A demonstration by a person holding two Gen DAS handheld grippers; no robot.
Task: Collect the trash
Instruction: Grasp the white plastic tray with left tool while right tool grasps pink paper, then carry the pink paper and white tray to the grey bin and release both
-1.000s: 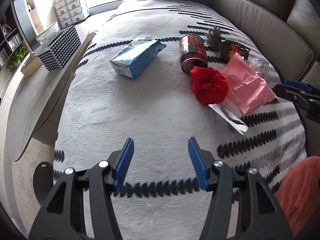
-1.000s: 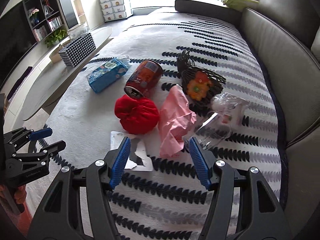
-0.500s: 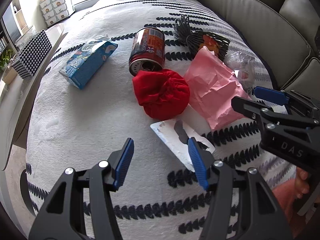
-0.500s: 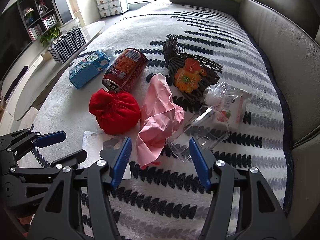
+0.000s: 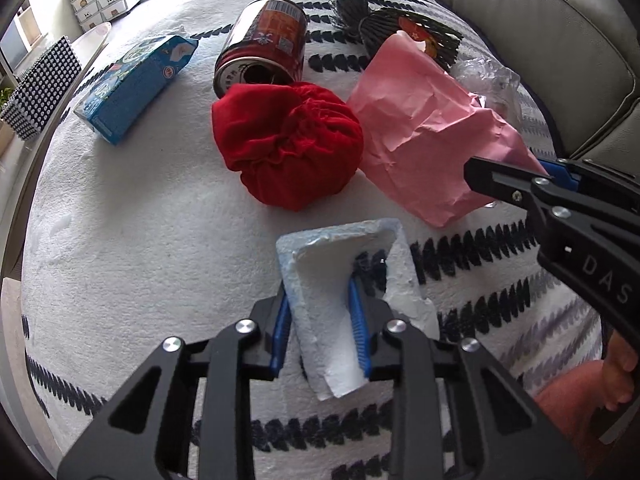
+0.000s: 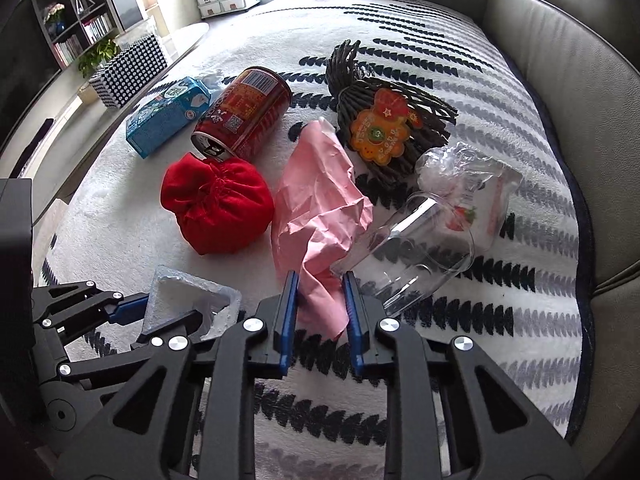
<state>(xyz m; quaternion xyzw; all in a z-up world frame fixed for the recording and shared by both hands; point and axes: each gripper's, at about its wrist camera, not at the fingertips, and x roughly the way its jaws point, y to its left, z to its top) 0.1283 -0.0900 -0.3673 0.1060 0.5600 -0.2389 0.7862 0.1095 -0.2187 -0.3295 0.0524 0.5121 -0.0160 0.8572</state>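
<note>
A white foam tray piece point(image 5: 340, 280) lies on the patterned blanket point(image 5: 120, 240), bent up into a fold between the blue pads of my left gripper point(image 5: 320, 324). Its jaws are closing and press on the tray. From the right wrist view the same tray point(image 6: 188, 292) sits at the left gripper point(image 6: 160, 316). My right gripper point(image 6: 320, 312) is closing on the lower end of a crumpled pink paper point(image 6: 316, 208), pads against it. In the left wrist view the pink paper point(image 5: 420, 128) reaches under the right gripper point(image 5: 516, 176).
A red cloth pouch point(image 6: 216, 204), a red can point(image 6: 244, 112) on its side, a blue carton point(image 6: 168, 116), a dark woven bundle point(image 6: 380, 120), a clear cup point(image 6: 412, 248) and a plastic wrapper point(image 6: 472, 184) lie on the blanket. Grey sofa cushions point(image 6: 560, 100) rise at the right.
Both grippers came down and closer to the litter, then closed: the left on the white tray, which folded upward, the right on the pink paper's near end.
</note>
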